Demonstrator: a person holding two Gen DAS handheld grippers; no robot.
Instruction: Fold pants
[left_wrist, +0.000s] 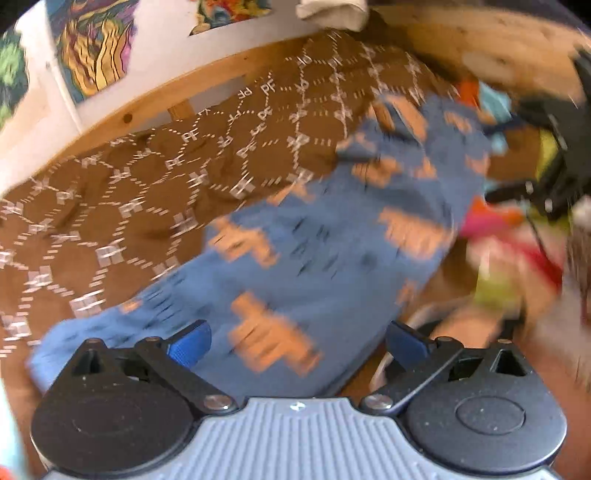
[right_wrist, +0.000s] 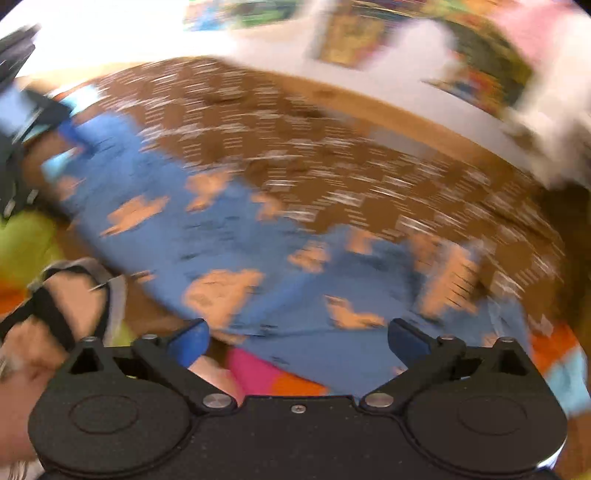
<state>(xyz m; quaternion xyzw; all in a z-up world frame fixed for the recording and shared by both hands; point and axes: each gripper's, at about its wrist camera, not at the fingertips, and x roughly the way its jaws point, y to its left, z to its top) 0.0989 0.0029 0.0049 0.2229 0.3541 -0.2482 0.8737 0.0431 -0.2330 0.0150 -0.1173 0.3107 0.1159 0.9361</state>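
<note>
Both my left gripper (left_wrist: 297, 345) and right gripper (right_wrist: 297, 341) have jaws spread and empty above the blue pants (left_wrist: 332, 236), lying along the brown bedspread (left_wrist: 147, 177) lengthwise, seemingly halved, cross-folds remaining.

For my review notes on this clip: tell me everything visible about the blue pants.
The blue pants look like soft cloth printed with orange shapes and small dark marks. They lie stretched out and mostly flat on a brown patterned bedspread, with wrinkles at the far end. Both views are blurred. The left gripper and right gripper stand open above them, holding nothing.
</note>
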